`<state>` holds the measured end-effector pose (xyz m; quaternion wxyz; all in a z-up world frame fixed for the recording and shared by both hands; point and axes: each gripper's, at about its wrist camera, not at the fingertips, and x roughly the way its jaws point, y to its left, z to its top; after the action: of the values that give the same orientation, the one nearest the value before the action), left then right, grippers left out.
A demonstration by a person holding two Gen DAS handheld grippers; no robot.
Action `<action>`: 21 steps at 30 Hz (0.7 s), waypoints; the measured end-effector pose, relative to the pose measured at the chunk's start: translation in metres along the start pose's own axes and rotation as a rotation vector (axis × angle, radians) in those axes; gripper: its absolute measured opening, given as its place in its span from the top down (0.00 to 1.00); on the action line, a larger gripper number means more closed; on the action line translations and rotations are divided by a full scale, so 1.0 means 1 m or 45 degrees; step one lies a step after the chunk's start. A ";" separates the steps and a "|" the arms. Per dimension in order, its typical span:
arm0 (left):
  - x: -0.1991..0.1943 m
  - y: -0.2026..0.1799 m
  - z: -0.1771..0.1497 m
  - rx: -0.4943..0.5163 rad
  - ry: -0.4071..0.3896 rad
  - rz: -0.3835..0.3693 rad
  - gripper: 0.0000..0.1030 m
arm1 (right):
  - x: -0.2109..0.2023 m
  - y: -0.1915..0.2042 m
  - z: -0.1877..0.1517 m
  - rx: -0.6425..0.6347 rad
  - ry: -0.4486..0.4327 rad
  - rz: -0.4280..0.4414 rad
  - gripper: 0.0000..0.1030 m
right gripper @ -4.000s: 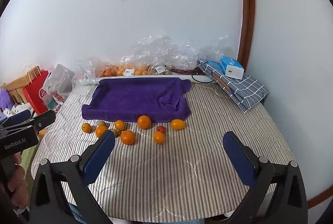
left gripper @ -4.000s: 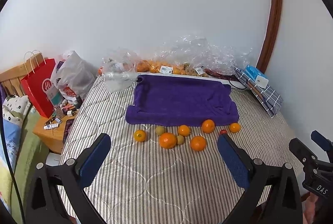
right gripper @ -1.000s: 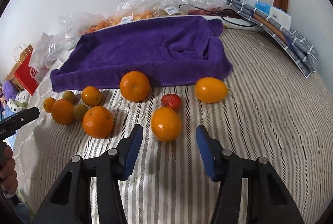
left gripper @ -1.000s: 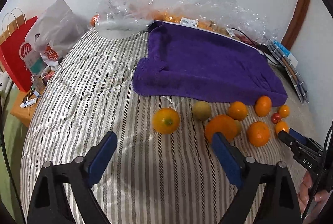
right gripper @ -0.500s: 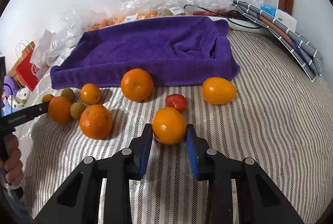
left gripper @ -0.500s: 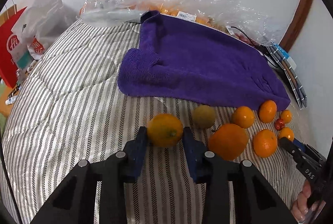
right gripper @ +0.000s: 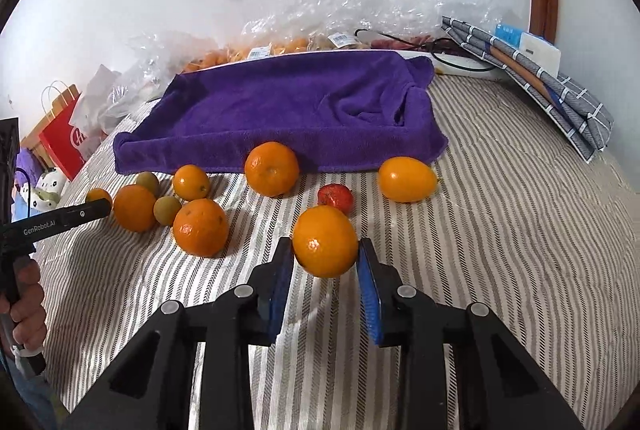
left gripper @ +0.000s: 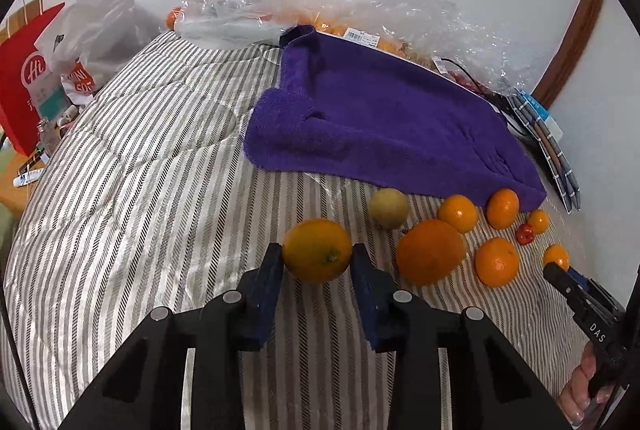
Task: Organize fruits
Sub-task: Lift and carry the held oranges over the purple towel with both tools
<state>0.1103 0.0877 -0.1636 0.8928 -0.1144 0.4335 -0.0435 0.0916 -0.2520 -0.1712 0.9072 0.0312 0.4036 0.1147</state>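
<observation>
fruits: left claw clamps a yellow-orange citrus, right claw an orange; only the right view shows both green fruits.

Round oranges scattered before purple towel

red paper bag cut off at left edge, label print under clear plastic too small to read
</observation>
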 end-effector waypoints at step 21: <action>-0.049 -0.035 0.031 0.066 -0.072 -0.001 0.68 | -0.043 -0.003 0.041 -0.017 -0.112 -0.066 0.69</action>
<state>0.1046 0.0677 -0.0989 0.9073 -0.0926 0.4070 -0.0519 0.0942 -0.2633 -0.1131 0.9270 0.0197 0.3631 0.0923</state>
